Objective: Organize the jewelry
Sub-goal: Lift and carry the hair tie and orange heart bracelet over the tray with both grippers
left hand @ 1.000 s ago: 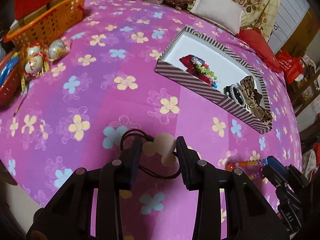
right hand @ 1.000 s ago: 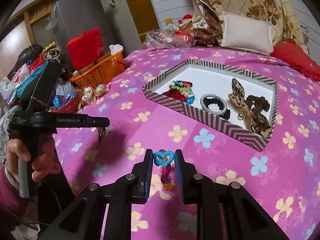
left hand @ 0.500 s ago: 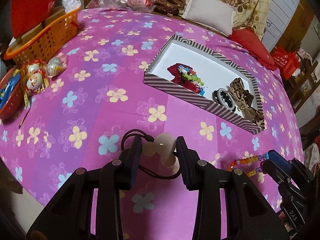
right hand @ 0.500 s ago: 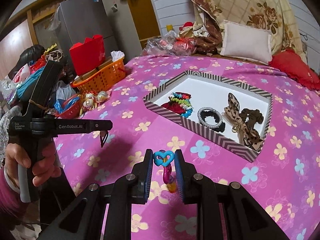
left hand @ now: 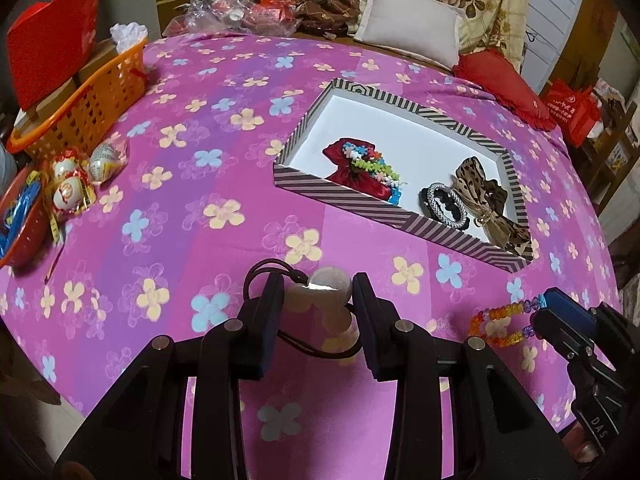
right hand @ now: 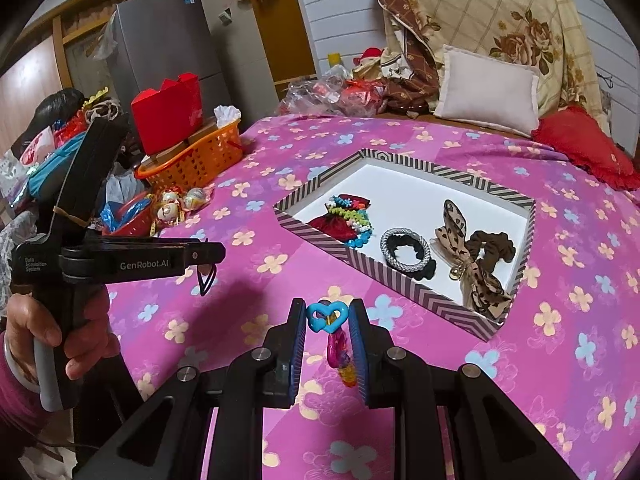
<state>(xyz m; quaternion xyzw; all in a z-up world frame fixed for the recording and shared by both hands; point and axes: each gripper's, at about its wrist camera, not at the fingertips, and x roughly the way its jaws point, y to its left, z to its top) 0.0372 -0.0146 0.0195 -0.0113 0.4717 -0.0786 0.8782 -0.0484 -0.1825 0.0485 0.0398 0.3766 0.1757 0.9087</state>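
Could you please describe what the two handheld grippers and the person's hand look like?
Both grippers are matte black with silver pivot screws and blue-padded jaws. The left gripper carries white "GenRobot.AI" lettering, a pistol handle with a grey trigger, and a rubber band. The left hand is bare, with a magenta sleeve. The right gripper looks alike.

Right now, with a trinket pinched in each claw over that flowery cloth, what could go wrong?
The left claw grips only the pale beads of the hair tie; its black cord hangs loose and might snag.

The right claw holds the beaded bracelet by its blue heart alone, so the dangling beads could swing or slip free.

Both could catch the striped box rim.
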